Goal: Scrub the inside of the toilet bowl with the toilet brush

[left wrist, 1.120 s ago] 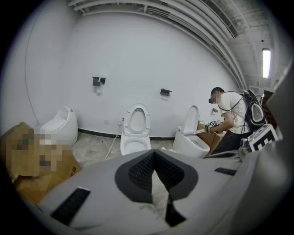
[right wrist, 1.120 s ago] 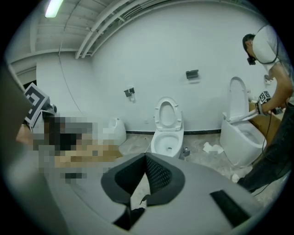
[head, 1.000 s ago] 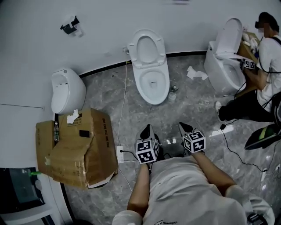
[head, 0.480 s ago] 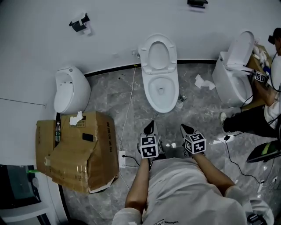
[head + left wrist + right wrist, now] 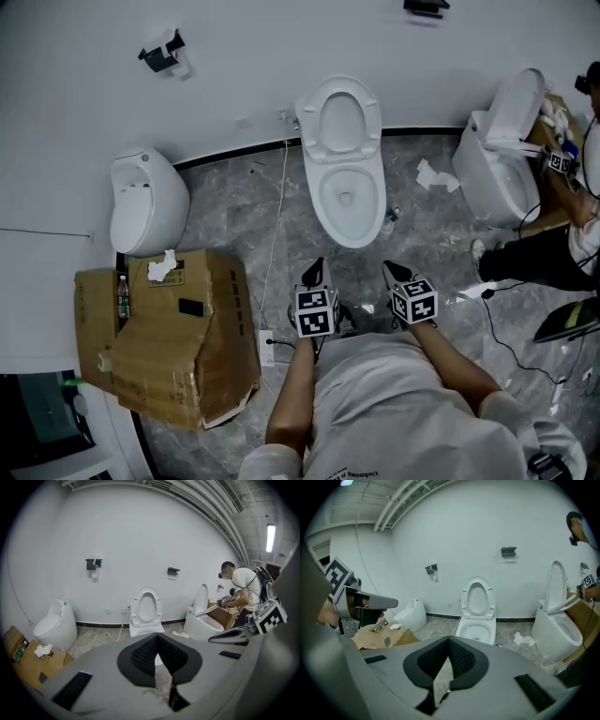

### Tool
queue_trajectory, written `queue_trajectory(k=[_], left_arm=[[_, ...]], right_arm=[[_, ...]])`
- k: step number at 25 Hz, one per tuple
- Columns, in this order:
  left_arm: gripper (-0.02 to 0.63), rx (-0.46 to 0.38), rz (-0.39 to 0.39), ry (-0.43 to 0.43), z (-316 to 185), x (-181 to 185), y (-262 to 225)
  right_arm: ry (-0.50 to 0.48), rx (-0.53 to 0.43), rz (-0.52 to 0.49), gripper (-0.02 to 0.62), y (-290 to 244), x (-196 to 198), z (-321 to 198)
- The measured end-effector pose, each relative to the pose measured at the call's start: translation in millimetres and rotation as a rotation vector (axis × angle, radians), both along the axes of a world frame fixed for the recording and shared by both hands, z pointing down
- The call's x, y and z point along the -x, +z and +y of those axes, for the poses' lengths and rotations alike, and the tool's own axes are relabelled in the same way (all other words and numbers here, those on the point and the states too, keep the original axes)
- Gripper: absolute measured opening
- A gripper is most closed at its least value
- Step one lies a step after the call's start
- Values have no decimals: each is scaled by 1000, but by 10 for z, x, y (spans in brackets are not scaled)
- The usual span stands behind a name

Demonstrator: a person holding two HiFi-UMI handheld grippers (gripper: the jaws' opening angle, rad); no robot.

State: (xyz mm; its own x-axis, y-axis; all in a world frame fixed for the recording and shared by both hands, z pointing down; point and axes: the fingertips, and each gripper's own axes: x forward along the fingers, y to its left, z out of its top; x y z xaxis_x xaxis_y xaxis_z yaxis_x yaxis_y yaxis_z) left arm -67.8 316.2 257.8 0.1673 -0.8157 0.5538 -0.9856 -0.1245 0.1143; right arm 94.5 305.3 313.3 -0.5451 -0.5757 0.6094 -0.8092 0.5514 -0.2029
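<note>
Head view: two clenched, empty claws before the open toilet.
The left claw [image 5: 316,272] and the right claw [image 5: 390,272] are side by side over the grey floor [image 5: 431,230], each with its jaws pressed together on nothing. The toilet bowl [image 5: 349,202], lid raised, stands beyond them by the far wall [image 5: 244,66]. A cardboard box [image 5: 169,347] lies left.

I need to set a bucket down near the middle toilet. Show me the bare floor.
Bare floor lies between the cardboard box and the middle toilet, crossed only by a thin cable. Right of the toilet is crowded: crumpled paper, a small bottle, another person's legs.
</note>
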Motion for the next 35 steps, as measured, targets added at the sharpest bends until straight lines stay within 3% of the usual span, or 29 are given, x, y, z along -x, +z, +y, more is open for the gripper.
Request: queue_trajectory(k=[7, 13, 18, 27, 31, 35], left_arm=[[19, 19, 39, -41, -133, 348, 79], [20, 49, 106, -22, -93, 195, 225], [20, 54, 128, -3, -88, 74, 242], [20, 57, 80, -23, -492, 224, 202], [20, 22, 111, -23, -694, 173, 112], [20, -8, 116, -9, -925, 119, 76]], right_arm=[[2, -57, 68, 18, -19, 237, -56], [5, -93, 133, 18, -69, 117, 64], [54, -38, 128, 18, 65, -47, 115], [92, -24, 100, 18, 92, -104, -374], [66, -43, 108, 18, 14, -97, -606], [157, -52, 114, 18, -14, -321, -987]])
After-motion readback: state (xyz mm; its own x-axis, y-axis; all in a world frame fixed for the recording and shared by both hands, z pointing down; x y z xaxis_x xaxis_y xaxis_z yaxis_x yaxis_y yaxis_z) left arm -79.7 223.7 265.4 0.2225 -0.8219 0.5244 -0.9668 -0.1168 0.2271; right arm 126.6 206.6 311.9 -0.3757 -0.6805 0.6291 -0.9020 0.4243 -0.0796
